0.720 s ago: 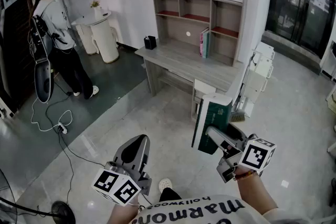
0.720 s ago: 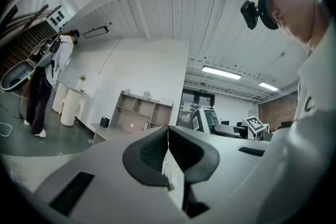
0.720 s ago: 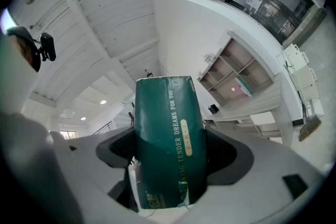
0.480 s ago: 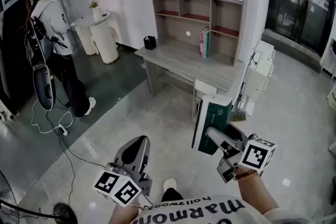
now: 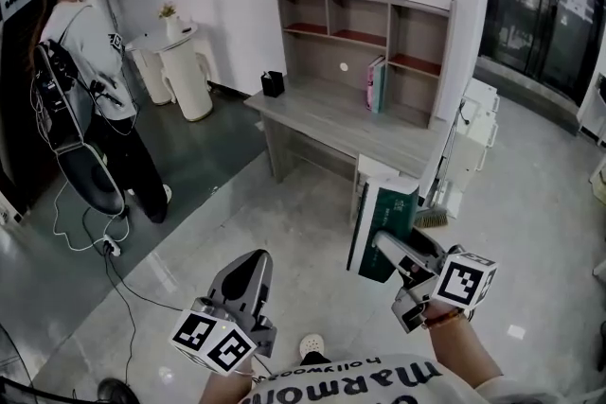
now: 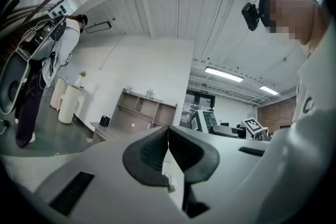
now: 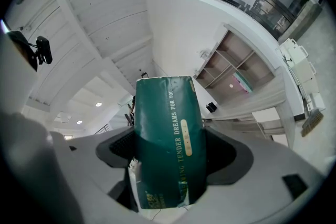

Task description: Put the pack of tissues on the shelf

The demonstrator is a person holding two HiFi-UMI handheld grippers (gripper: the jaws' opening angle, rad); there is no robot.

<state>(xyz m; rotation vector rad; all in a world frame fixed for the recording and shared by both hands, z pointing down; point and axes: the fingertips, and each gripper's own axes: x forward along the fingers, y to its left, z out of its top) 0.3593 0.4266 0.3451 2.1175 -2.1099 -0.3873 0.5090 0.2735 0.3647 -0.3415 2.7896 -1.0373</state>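
The pack of tissues [image 5: 383, 224] is dark green with a white end and stands upright in my right gripper [image 5: 383, 246], low in the head view right of centre. In the right gripper view both pads press on the sides of the tissue pack [image 7: 167, 134], so the right gripper [image 7: 170, 150] is shut on it. My left gripper [image 5: 250, 268] hangs low left of centre, and in its own view the left gripper [image 6: 168, 140] is shut with nothing in it. The wooden shelf [image 5: 365, 35] stands on a desk [image 5: 331, 120] ahead, well beyond both grippers.
Books [image 5: 376, 84] and a black holder [image 5: 273, 82] are on the desk. A white unit [image 5: 473, 142] and a broom [image 5: 433, 218] stand to its right. At the left are a person [image 5: 90, 61], a white pedestal [image 5: 185, 71] and floor cables [image 5: 85, 222].
The desk and shelf have drawn slightly nearer and shifted right in the head view. The person at the left has stepped towards the centre. Both grippers keep their hold and place.
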